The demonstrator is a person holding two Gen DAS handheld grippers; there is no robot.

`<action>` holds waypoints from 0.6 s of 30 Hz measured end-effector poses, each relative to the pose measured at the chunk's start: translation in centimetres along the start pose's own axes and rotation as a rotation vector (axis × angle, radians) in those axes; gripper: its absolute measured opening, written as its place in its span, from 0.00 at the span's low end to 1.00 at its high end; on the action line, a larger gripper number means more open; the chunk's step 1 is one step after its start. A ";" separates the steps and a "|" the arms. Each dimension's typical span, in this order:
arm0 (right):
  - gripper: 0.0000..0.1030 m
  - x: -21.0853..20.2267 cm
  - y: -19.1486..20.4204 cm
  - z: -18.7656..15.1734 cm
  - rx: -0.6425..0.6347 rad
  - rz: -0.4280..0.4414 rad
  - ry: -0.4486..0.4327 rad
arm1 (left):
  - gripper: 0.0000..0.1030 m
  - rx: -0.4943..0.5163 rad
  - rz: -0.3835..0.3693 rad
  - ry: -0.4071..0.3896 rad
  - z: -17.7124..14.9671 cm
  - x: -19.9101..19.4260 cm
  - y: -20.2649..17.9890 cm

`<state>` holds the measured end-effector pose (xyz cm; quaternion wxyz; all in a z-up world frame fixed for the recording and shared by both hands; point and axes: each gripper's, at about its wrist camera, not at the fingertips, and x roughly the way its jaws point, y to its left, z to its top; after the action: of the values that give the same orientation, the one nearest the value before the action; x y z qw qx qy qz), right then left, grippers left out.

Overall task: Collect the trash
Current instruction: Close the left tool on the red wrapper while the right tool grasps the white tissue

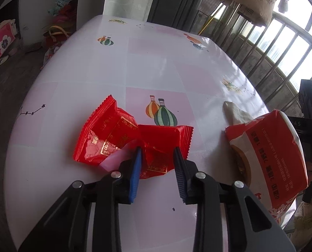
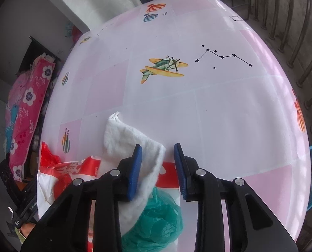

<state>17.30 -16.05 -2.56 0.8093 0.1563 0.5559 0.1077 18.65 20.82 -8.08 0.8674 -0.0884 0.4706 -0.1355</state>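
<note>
Left hand-held gripper (image 1: 158, 150) part-open astride a red wrapper (image 1: 156, 145); right hand-held gripper (image 2: 158, 150) part-open over a white cloth (image 2: 132, 145), gripping nothing.

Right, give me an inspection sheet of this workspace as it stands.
Surface: pink-and-white patterned tablecloth, glossy.
Job's things: two red wrappers, overlapping; red-and-white bag; white cloth lying on it; green plastic bag.
Clutter: pink scrap under the wrappers.
Grippers: left gripper straddles the nearer wrapper, pads apart; right gripper straddles the cloth's edge, gap visible.
Cables: nothing seen.
Surroundings: metal railing, dark cabinet, floral bedding.
</note>
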 end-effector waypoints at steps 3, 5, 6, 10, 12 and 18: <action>0.17 0.2 0.3 0.0 -0.018 -0.007 0.006 | 0.20 -0.001 0.012 -0.006 -0.1 0.0 0.1; 0.11 0.2 0.4 -0.1 -0.026 -0.012 0.003 | 0.18 0.001 0.019 -0.011 -0.2 -0.1 0.2; 0.10 0.2 0.5 -0.1 -0.026 -0.010 0.000 | 0.16 0.001 0.023 -0.013 -0.3 -0.1 0.2; 0.05 -0.6 0.4 -0.2 -0.007 0.035 -0.032 | 0.08 -0.021 0.008 -0.012 -0.3 -0.2 0.6; 0.03 -1.6 0.0 -0.4 0.005 0.091 -0.058 | 0.04 -0.040 -0.018 -0.007 -0.3 -0.2 0.8; 0.03 -4.2 -0.1 -0.8 0.017 0.219 -0.120 | 0.00 -0.054 -0.055 -0.025 -0.8 -1.3 0.6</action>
<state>15.08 -17.45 0.77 0.8232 0.2290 0.4869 0.1812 17.43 21.76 -7.68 0.8664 -0.1265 0.4608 -0.1453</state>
